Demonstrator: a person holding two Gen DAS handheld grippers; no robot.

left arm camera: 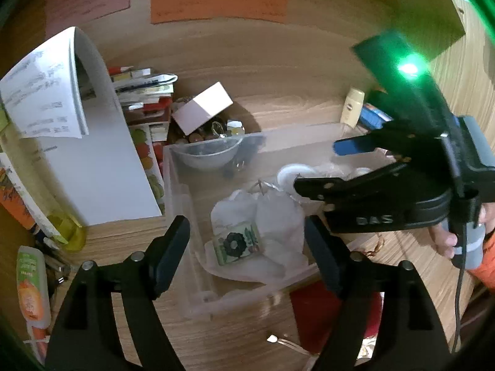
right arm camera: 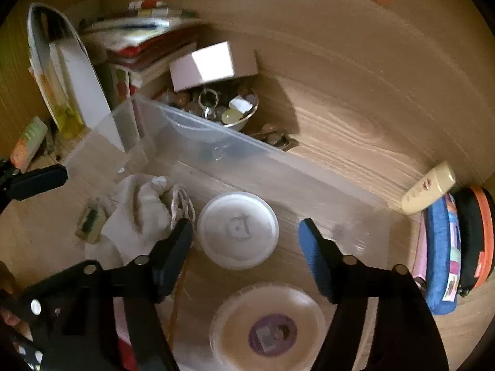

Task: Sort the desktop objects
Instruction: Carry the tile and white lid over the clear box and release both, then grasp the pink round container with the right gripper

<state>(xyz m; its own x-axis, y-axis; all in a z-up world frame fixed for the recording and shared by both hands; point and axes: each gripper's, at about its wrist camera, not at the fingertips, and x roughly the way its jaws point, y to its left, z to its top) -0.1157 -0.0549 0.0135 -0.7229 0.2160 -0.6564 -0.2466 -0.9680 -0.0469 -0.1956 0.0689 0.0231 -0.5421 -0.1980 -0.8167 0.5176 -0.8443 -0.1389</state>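
A clear plastic bin stands on the wooden desk; it also shows in the right wrist view. Inside lie crumpled white bags, a small green-labelled packet and a white round lid. A second round tub with a purple label lies nearer. My left gripper is open and empty above the bin's near end. My right gripper is open and empty, its fingers either side of the white lid. It also shows in the left wrist view.
A white box rests on a bowl of trinkets behind the bin. Books and white sheets stand at left. A cream bottle and a blue-orange pouch lie right. Tubes lie left.
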